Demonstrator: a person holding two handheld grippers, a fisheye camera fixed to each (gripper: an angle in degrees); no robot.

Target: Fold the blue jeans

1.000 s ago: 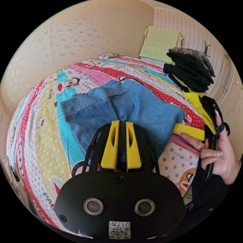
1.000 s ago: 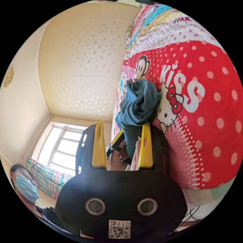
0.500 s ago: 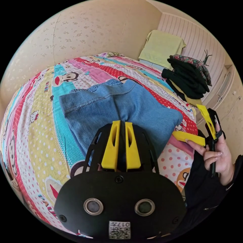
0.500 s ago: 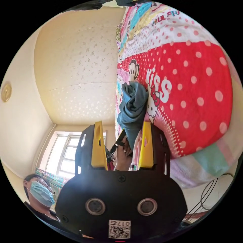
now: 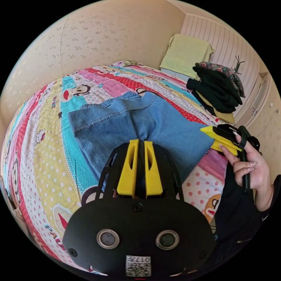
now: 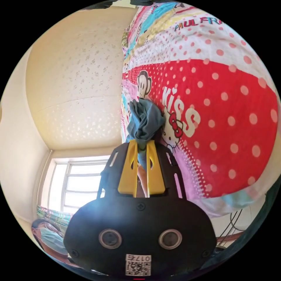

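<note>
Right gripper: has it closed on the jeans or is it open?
Shut on the blue jeans. The right gripper has its yellow jaws drawn near together in the right gripper view, pinching a bunched denim edge between them.

Jeans (image 5: 137, 123) on bedspread (image 5: 52, 152) — clothes pile (image 5: 218, 87) behind

The jeans (image 5: 140, 123) were mid-blue denim with lighter stitching along the hem. The bedspread (image 5: 52, 152) carried stripes of red, yellow, turquoise, pink and white, dotted all over and printed with cartoon monkeys and cats. Both the left gripper (image 5: 140, 146) and the right gripper (image 6: 142, 146) had yellow jaws on black bodies. The wall (image 5: 102, 38) was cream with small pale flecks. A pale green cloth (image 5: 187, 51) hung beside a pile of black clothes (image 5: 218, 87).
</note>
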